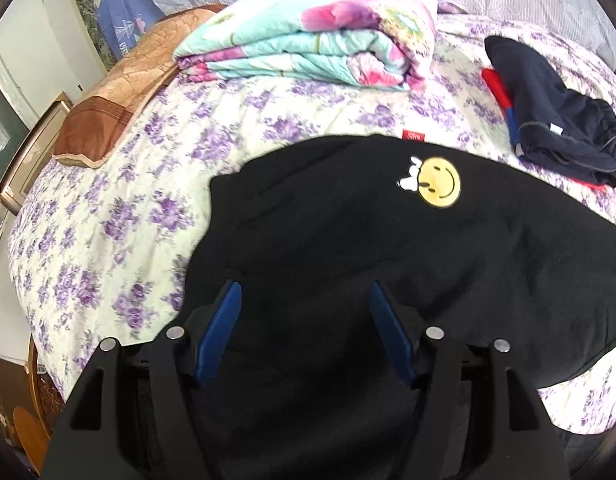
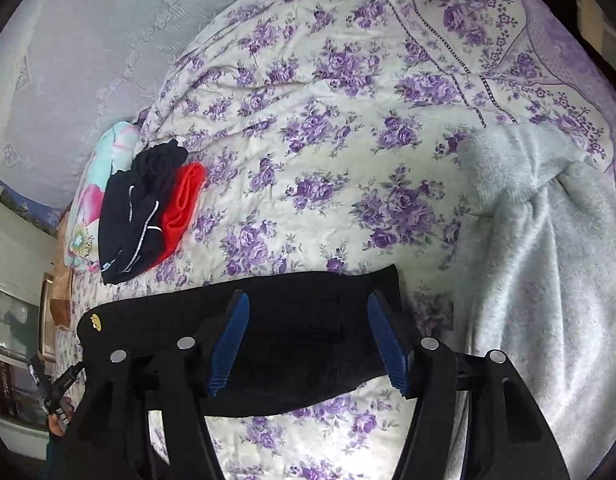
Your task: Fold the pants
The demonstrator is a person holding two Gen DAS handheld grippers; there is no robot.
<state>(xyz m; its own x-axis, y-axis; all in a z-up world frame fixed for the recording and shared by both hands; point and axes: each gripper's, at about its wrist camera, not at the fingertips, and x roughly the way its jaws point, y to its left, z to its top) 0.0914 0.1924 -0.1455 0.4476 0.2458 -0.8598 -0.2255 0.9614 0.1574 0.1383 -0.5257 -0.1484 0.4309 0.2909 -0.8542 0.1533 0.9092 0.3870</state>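
Black pants (image 1: 387, 248) with a yellow smiley patch (image 1: 439, 183) lie spread on the purple-flowered bedsheet (image 1: 108, 208). My left gripper (image 1: 306, 294) is open, its blue pads (image 1: 228, 320) held over the near part of the pants, nothing between them. In the right wrist view the same pants (image 2: 308, 344) lie as a dark band across the sheet (image 2: 327, 160). My right gripper (image 2: 308, 304) is open over the leg end, its blue pads (image 2: 232, 340) straddling the cloth without closing on it.
A folded floral quilt (image 1: 308, 32) and a brown pillow (image 1: 120, 92) lie at the head. A folded dark and red garment pile (image 1: 555, 120) sits at right, also in the right wrist view (image 2: 148, 212). A grey fleece blanket (image 2: 547, 260) lies at right.
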